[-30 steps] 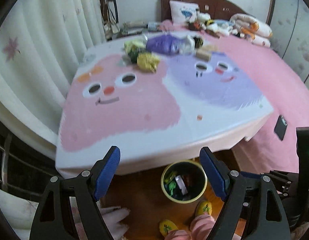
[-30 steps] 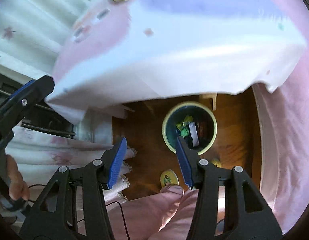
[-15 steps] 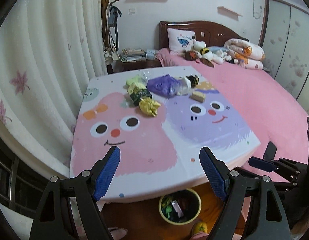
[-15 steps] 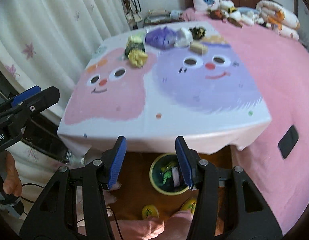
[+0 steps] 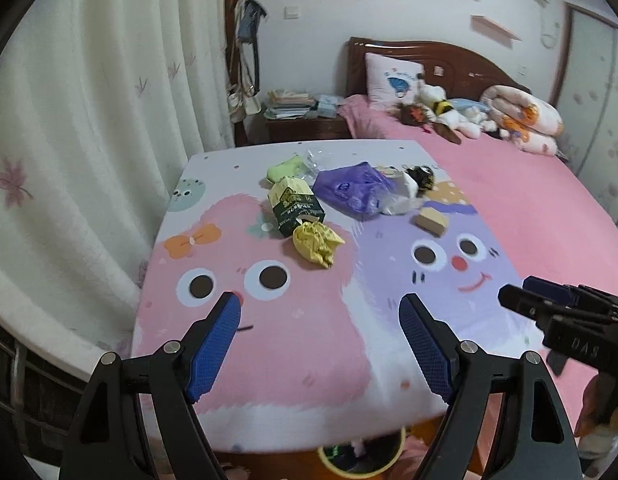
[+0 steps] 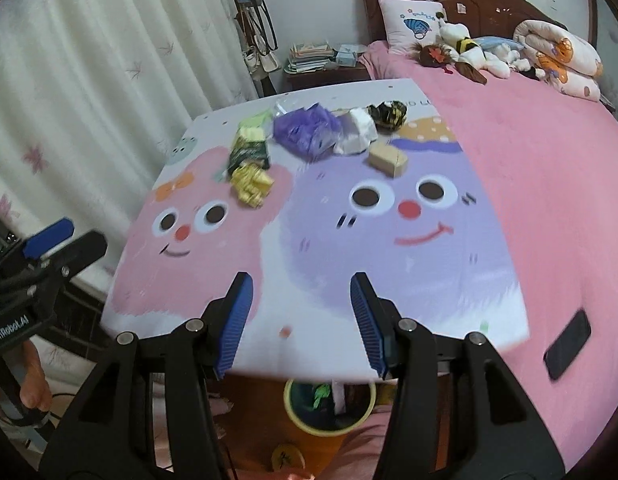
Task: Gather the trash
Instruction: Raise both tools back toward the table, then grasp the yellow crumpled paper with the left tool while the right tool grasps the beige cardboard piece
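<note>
Trash lies at the far end of the cartoon-printed table (image 5: pixel 309 344): a crumpled yellow wrapper (image 5: pixel 317 245), a dark green packet (image 5: pixel 295 206), a purple plastic bag (image 5: pixel 351 190), white crumpled paper (image 6: pixel 357 132), a tan box (image 6: pixel 387 159) and a black-and-yellow wrapper (image 6: pixel 389 114). My left gripper (image 5: pixel 321 344) hangs open and empty over the near pink half. Over the table's near edge my right gripper (image 6: pixel 302 320) is open and empty too. A yellow-rimmed bin (image 6: pixel 329 404) with trash inside stands on the floor under that edge.
White curtains (image 5: pixel 89 140) hang along the left. A pink bed (image 6: pixel 549 160) with a pillow, plush toys and a rolled quilt borders the table on the right; a black phone (image 6: pixel 569 342) lies on it. A nightstand (image 5: pixel 305 120) with books stands behind.
Both grippers have risen and tilted up from the bin below the table edge to look over the tabletop. The bin has slid to the bottom of both views. Jaws unchanged.
</note>
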`<state>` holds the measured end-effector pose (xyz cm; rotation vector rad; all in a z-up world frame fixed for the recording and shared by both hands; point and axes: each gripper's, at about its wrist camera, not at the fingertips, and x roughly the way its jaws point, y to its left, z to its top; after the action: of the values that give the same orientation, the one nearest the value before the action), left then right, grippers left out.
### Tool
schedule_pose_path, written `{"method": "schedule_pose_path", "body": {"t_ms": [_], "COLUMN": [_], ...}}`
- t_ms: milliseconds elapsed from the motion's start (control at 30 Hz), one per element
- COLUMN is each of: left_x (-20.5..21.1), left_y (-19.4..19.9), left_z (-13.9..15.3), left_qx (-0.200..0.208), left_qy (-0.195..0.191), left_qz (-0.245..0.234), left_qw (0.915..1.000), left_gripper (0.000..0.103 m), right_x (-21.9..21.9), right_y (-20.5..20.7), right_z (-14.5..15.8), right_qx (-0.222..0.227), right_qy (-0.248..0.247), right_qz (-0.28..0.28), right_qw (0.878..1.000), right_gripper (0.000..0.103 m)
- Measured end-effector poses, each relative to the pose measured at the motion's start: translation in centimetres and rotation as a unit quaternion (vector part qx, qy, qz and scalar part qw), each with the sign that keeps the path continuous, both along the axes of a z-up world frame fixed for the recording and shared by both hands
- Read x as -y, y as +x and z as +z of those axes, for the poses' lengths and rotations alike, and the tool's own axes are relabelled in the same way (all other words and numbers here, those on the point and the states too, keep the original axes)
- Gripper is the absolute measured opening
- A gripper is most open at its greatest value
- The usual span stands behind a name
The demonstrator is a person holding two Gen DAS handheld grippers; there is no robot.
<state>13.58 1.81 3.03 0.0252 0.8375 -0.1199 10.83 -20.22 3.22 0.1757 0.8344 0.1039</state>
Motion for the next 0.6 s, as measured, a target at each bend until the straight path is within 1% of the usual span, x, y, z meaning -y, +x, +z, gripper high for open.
{"method": "schedule_pose_path", "body": {"t_ms": [100,267,400,500,600], "left_x": [1.1,2.9,4.1,4.5,4.7], "left_y": [4.3,10.9,15.3,17.5,19.3], "left_z": [-1.4,-4.8,-8.1,-10.3,-12.1], "left_qx": [-0.018,-0.079,-0.119,-0.141,-0.156], "left_qy": [-0.01,-0.041,-0.061,-0.065,-0.06], "left_qz": [0.036,0.089,0.134,0.165,0.187], "left_qw": [0.9991,0.9921,0.9818,0.974,0.968], "left_gripper": [0.083,0.081,0.081,0.081,0.081], "right_x": [2.7,7.0,9.9,11.2,11.8], "right_y": [4.7,12.5,18.3,22.2,25.2], "right_z": [-0.6,-1.8,-3.6,-5.8,-8.0], "right_qx": [-0.005,-0.025,-0.041,-0.061,-0.08], "right_qy": [0.003,0.0,-0.017,-0.023,-0.026], "right_qz": [0.015,0.04,0.065,0.08,0.095], "right_qw": [1.0,0.999,0.997,0.995,0.992], "right_gripper": [0.048,0.048,0.048,0.048,0.048]}}
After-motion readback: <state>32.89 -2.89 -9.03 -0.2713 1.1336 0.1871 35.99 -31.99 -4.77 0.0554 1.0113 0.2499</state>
